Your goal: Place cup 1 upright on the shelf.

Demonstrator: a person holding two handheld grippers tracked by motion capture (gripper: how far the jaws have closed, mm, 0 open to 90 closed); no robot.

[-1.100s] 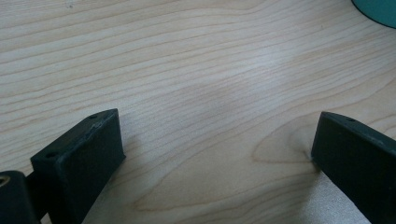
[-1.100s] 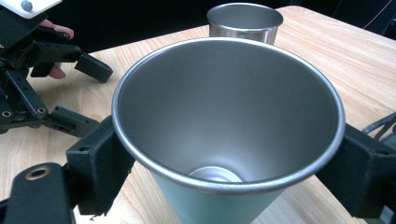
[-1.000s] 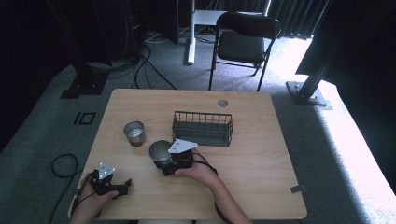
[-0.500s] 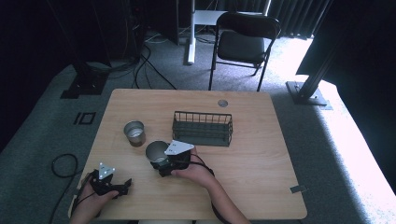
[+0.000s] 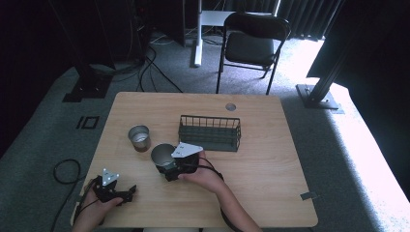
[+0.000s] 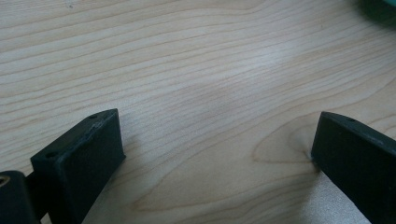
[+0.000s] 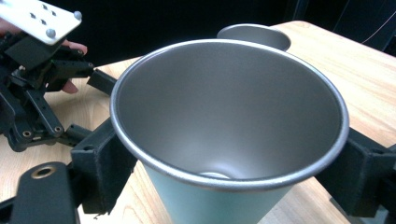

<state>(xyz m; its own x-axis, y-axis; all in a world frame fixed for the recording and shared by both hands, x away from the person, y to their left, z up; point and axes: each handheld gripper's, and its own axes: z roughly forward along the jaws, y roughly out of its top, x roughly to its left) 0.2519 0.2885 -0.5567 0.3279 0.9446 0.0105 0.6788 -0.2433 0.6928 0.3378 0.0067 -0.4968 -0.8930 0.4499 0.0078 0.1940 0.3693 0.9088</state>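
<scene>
While the right gripper (image 5: 170, 168) sat just in front of the wire basket (image 5: 210, 133), toward the person's edge of the worktop (image 5: 270, 159), its fingers (image 7: 100, 163) were clamped on the two sides of a steel cup (image 7: 229, 121), one finger pressed to each flank below the rim. The cup (image 5: 162, 154) lay to the near left of the basket, close to its left end, with its open mouth turned toward the gripper's own camera, so the right gripper view looked straight down into its bare, dull-grey inside. From the high view I could not tell whether the cup's base rested on the worktop or was held just clear of it.

A second steel cup (image 5: 139, 137) stood upright to the left of the basket, farther from it than the held cup and just beyond that cup; in the right gripper view its rim (image 7: 254, 35) peeked out behind the held one.

The left gripper (image 5: 126, 193) lay well apart from the basket, off toward the near left corner of the worktop, in the person's left hand (image 5: 94, 208). Its fingers (image 6: 81, 158) stood wide apart with nothing between them but bare wood grain, and they were low over the surface.
</scene>
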